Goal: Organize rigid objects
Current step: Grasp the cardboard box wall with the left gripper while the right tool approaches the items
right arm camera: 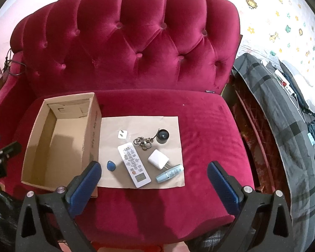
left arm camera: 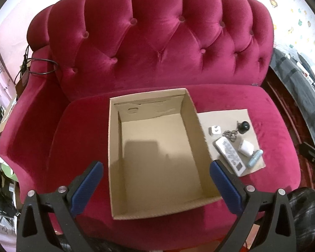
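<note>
Both tools spread wide, holding nothing: left tool (left arm camera: 156, 180) hovers over empty cardboard box (left arm camera: 115, 147) on red sofa (right arm camera: 199, 126); right tool (right arm camera: 154, 179) above remote (right arm camera: 134, 164), charger (right arm camera: 158, 159), keychain (right arm camera: 142, 141) on paper sheet (right arm camera: 172, 121) beside box.

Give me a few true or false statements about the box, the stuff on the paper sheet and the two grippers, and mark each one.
1. The cardboard box has nothing in it. True.
2. The remote control lies inside the box. False: it lies on the paper sheet beside the box.
3. The right gripper is clamped on the blue key fob. False: its jaws are open and hold nothing.
4. The white charger lies between the remote control and the light blue tube. True.
5. The left gripper is open above the box. True.
</note>
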`<state>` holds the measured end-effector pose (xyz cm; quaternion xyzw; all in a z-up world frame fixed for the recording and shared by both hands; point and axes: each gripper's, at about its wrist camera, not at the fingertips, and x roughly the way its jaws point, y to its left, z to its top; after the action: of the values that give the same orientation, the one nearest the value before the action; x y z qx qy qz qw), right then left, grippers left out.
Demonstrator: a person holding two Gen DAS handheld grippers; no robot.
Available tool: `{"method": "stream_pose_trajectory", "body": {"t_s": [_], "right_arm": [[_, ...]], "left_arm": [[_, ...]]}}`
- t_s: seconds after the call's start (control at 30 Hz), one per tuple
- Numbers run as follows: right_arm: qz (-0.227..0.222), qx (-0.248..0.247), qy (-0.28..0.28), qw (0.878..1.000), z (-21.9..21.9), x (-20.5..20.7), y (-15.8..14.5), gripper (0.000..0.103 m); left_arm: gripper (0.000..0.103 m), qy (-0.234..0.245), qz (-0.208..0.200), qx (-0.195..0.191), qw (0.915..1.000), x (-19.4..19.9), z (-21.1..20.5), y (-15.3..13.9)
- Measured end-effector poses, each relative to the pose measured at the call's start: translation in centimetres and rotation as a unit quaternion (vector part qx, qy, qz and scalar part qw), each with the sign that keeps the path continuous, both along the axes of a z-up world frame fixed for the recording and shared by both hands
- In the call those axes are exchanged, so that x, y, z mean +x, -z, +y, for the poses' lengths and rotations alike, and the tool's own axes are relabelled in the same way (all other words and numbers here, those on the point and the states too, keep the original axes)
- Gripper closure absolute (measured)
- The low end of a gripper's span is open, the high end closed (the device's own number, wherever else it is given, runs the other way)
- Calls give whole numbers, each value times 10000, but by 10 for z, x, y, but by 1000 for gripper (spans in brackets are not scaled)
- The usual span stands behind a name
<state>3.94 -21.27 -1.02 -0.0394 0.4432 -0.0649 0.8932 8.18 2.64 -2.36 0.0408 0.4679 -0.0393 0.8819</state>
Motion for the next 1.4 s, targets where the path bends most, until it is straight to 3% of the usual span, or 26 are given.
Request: {"method": "stream_pose_trajectory", "body": {"t_s": [0.27,0.6,0.8,1.1,1.23,1.3,1.4], "right_arm": [[70,-42,17,10000,-6,14,19,0],[279,-144,78,9995,-11,31,46,0],[470,-216,149,9985,-14,37,61,0],[681,-236,153,9973,-10,43,79,0],[756,-251,115,9968,-7,44,85,0],[758,-236,105,9968,-6,45,86,0],[754,-258,99,9968,-7,45,87,0]], "left_arm": [[0,-116,103,5,9999,37,24,27],[0,-504,444,-5,9977,85,70,91],[0,-609,673,-58,9959,99,90,125],[1,-739,879,-298,9929,109,112,150],[20,-736,899,-327,9927,111,114,155],[39,-757,982,-279,9919,112,114,159],[57,-695,1029,-452,9912,114,112,164]]}}
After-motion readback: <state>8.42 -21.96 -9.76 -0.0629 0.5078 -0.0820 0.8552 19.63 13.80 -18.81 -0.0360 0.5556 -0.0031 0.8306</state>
